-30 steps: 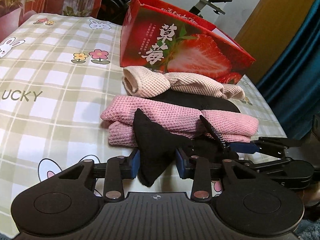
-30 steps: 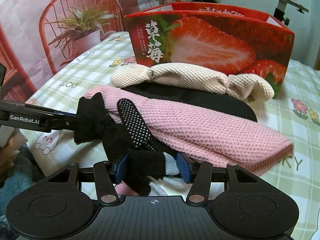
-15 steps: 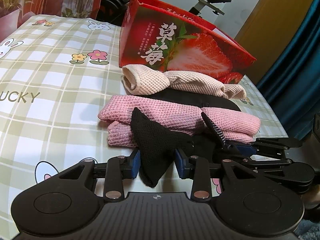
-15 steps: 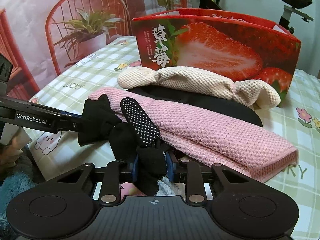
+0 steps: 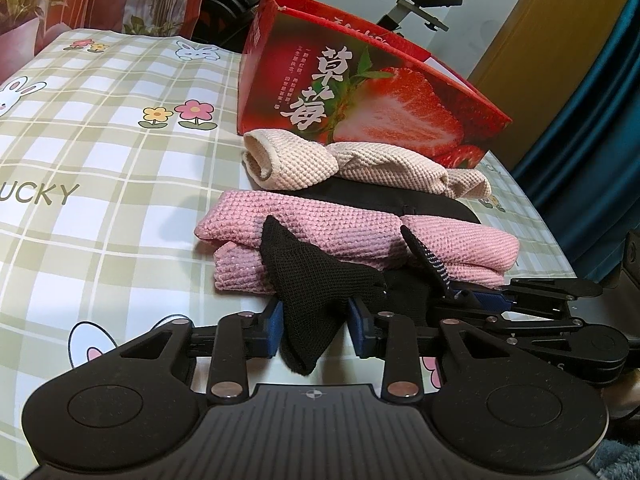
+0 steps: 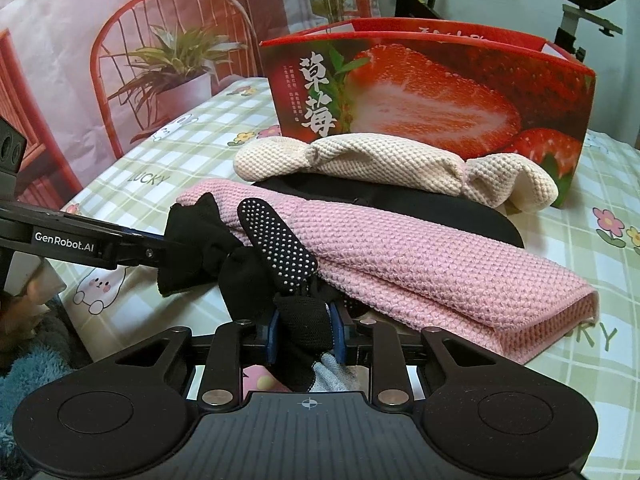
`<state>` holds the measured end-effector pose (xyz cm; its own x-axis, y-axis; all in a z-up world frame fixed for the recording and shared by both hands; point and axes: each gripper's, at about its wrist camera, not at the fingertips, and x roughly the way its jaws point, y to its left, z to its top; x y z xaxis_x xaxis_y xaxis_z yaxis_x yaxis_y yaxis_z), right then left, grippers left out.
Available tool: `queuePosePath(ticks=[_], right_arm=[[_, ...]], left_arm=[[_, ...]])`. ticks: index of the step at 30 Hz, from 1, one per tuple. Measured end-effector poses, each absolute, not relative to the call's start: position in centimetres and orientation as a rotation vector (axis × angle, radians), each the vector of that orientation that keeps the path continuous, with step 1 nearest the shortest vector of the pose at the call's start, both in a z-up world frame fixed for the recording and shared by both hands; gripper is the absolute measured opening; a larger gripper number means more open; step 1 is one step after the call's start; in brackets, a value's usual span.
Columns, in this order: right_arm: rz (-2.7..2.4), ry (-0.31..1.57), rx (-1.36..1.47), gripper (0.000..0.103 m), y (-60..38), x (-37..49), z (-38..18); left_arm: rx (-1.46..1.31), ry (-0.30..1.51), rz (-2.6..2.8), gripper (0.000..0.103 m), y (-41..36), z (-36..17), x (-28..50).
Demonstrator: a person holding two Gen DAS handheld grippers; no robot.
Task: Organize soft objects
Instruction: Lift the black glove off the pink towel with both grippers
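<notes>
Black grip-dot sock [image 6: 276, 248], limp, light and stretchy, sags between my left gripper [image 5: 314, 320], closing on its toe, and right gripper [image 6: 304, 330], clamped on its cuff, just before the folded pink towel [image 6: 420, 264], so bunched edges hold best

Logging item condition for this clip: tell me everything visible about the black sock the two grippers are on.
The black sock is a dark knit with white grip dots on its sole, crumpled and stretched between both grippers at the table's near edge. The left gripper is closing on one plain end; the right gripper is shut on the other end. Its dotted part sticks up and leans against the folded pink towel.
</notes>
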<state>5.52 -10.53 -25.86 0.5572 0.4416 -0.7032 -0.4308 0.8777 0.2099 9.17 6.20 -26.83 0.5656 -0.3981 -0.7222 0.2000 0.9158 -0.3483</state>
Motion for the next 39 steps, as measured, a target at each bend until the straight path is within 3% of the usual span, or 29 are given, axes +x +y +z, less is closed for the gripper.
queuePosePath(ticks=[2, 8, 24, 39], right_arm=[[0.516, 0.83, 0.017, 0.022, -10.6, 5.5, -25.8], [0.521, 0.782, 0.033, 0.018, -10.9, 4.9, -24.8], [0.45, 0.55, 0.085, 0.018, -13.6, 3.5, -20.1], [0.384, 0.61, 0.12, 0.018, -14.4, 3.9, -23.0]], left_arm=[[-0.227, 0.902, -0.366, 0.023, 5.9, -26.8, 9.1], [-0.208, 0.846, -0.384, 0.015, 5.9, -25.3, 8.6], [-0.146, 0.682, -0.454, 0.015, 3.9, -20.0, 8.5], [-0.151, 0.767, -0.463, 0.015, 3.0, -23.3, 8.9]])
